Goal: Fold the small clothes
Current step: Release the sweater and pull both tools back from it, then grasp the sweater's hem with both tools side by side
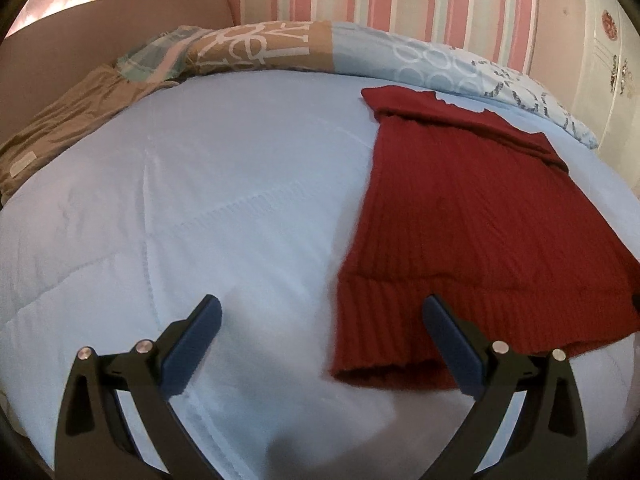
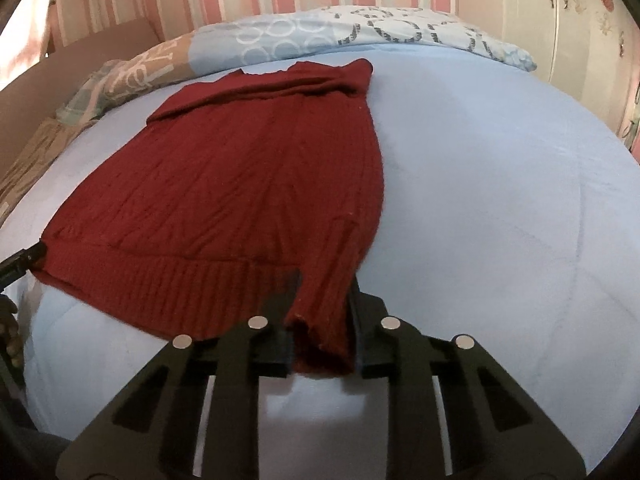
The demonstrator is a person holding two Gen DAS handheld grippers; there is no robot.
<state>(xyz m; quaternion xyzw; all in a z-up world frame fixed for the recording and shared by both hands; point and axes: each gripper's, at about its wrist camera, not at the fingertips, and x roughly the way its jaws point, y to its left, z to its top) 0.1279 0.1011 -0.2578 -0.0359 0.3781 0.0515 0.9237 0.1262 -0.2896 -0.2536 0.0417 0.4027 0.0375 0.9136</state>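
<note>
A dark red ribbed knit sweater (image 1: pixel 472 224) lies flat on the pale blue bed cover, hem toward me, collar at the far end. In the left wrist view my left gripper (image 1: pixel 320 320) is open wide, its right finger over the sweater's near left hem corner, its left finger over bare cover. In the right wrist view the sweater (image 2: pixel 240 184) fills the middle left. My right gripper (image 2: pixel 322 312) is shut on the sweater's near right hem corner, the fabric bunched between its fingers. The tip of the left gripper (image 2: pixel 24 260) shows at the sweater's left hem.
A pale blue quilted bed cover (image 1: pixel 200 220) (image 2: pixel 500 200) spreads all around. Patterned pillows (image 1: pixel 360 52) line the far edge under a pink striped wall. A tan cloth (image 1: pixel 72 120) lies at the far left. A white cupboard (image 2: pixel 580 20) stands at the right.
</note>
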